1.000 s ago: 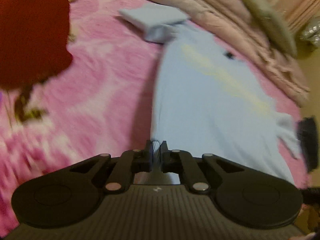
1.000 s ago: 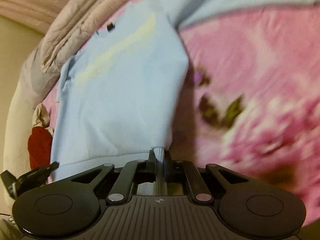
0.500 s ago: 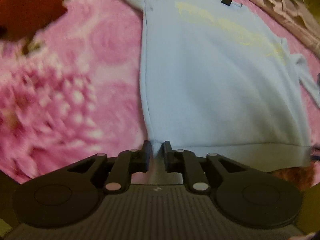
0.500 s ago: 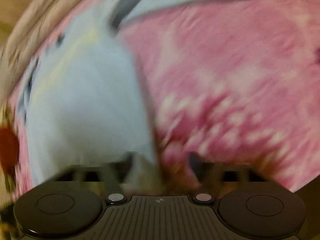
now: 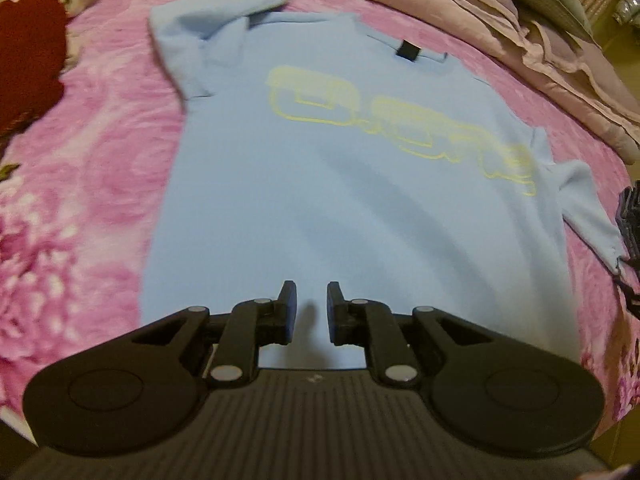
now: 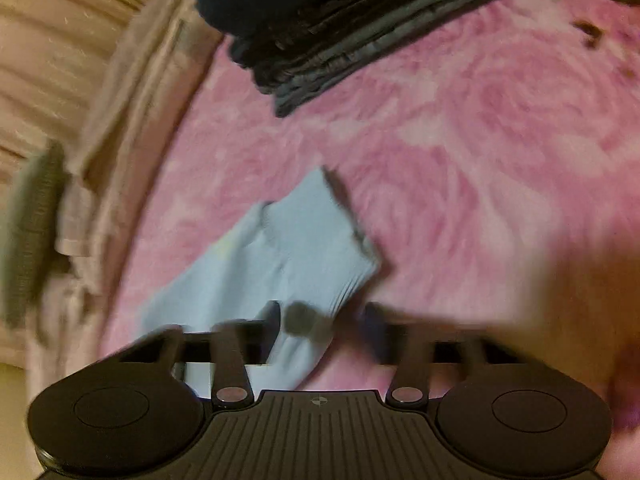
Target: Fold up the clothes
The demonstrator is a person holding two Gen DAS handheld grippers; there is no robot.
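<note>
Lying flat and face up on a pink floral blanket (image 5: 92, 152), a light blue sweatshirt (image 5: 340, 208) with pale yellow lettering (image 5: 400, 128) across the chest fills most of the left wrist view. Its collar, marked by a small black tag (image 5: 407, 50), points away from the camera toward a heap of dusty-pink bedding (image 5: 540, 48) beyond the sweatshirt. One sleeve (image 5: 208, 24) is bunched beside the collar end; the other sleeve (image 5: 588, 216) trails off the sweatshirt's opposite side.

Over the sweatshirt's hem end sits the left gripper (image 5: 307, 308), its fingers parted by a narrow gap and holding nothing. A dark red garment (image 5: 28, 60) lies on the blanket, well apart from the sweatshirt on the bunched-sleeve side.

From the right wrist view, which is badly blurred, the right gripper (image 6: 320, 328) has its fingers spread wide, with the cuff of a sleeve (image 6: 304, 248) lying between and just ahead of them; nothing appears clamped. Beyond the sleeve, a stack of dark folded clothes (image 6: 360, 16) rests on the blanket.
</note>
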